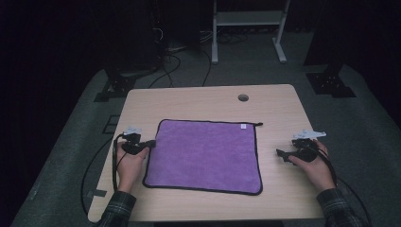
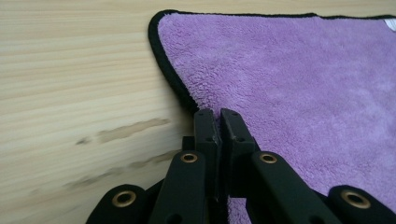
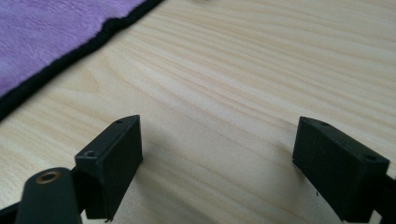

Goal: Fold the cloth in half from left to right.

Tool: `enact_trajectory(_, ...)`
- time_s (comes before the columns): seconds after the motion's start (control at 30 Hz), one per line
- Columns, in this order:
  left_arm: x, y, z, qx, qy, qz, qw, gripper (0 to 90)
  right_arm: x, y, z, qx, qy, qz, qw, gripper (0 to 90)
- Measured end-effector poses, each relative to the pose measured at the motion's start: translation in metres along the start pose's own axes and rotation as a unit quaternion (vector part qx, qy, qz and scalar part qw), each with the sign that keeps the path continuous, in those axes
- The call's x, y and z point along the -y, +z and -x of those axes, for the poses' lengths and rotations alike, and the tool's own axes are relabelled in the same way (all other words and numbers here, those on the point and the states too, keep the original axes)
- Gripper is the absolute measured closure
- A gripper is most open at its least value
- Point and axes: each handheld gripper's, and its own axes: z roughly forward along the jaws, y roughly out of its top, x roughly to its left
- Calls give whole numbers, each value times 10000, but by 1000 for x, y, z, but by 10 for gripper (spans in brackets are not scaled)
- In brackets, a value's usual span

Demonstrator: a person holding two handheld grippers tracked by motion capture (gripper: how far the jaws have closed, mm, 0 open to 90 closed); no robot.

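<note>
Now my left gripper (image 2: 219,114) pinches the cloth (image 2: 299,84) edge. My right gripper (image 3: 217,154) gapes wide above bare table (image 3: 243,74).

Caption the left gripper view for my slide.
Left tongs shut at the black-trimmed edge of a purple cloth on a wooden table.

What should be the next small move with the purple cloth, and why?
Probably bring the right tongs to the right edge of the purple cloth and close on it. The left tongs are shut at the cloth's left edge, seemingly pinching the black hem, while the right tongs stand open over bare table, apart from the cloth.
</note>
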Motion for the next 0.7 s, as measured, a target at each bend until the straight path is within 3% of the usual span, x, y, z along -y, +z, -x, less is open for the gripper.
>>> enact_trajectory(0.17,1,-10,-10,-370,35,33,9993,863,0,0,0,1,-2,0,10000,149)
enact_trajectory(0.2,1,-11,-11,-354,-23,55,9994,864,0,0,0,1,-2,0,10000,149)
enact_trajectory(0.37,-2,-14,-7,51,-200,277,9994,863,0,0,0,-1,0,-1,10000,149)
enact_trajectory(0.53,-10,-12,8,482,-101,434,9978,862,0,0,0,-1,8,-5,10000,149)
enact_trajectory(0.7,-19,-3,27,756,87,478,9960,861,0,0,0,-2,8,-5,10000,148)
